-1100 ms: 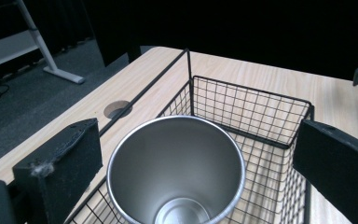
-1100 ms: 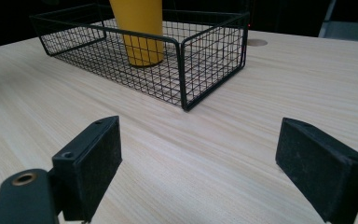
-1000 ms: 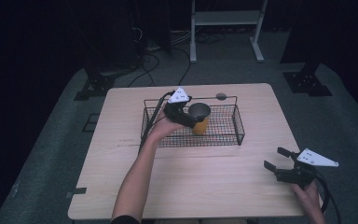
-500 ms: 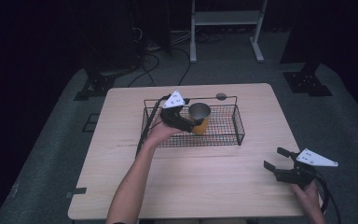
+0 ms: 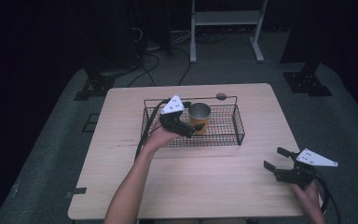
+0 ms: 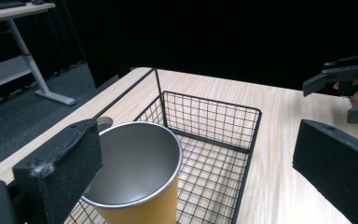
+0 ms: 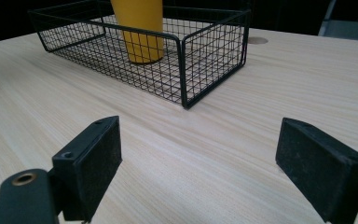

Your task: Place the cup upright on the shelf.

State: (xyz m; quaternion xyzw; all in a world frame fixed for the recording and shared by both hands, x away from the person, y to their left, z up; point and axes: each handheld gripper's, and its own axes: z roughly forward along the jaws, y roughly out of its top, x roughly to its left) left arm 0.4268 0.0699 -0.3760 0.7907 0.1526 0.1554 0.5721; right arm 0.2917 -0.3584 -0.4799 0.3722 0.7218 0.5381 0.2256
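Note:
A yellow cup (image 5: pixel 199 123) with a steel inside stands upright in the black wire basket (image 5: pixel 238 125) at the table's far middle. My left gripper (image 5: pixel 190 116) is open at the cup's left side, with its jaws spread wide on either side of it. In the left gripper view the cup (image 6: pixel 135 177) sits close to the left jaw, inside the basket (image 6: pixel 254 135), and my left gripper (image 6: pixel 200 163) grips nothing. My right gripper (image 5: pixel 275 158) is open over bare wood near the front right corner. From my right gripper (image 7: pixel 200 154), the cup (image 7: pixel 142 28) and basket (image 7: pixel 182 60) lie ahead.
The light wooden table (image 5: pixel 205 182) has a round cable hole (image 5: pixel 221 96) just behind the basket. A white desk frame (image 5: pixel 223 18) and black stand bases (image 5: pixel 307 81) stand on the grey floor beyond. The right gripper (image 6: pixel 345 84) appears far off in the left gripper view.
My left gripper has drawn back a little toward the person and the near left. The cup has stayed upright in the basket. The right gripper has not moved.

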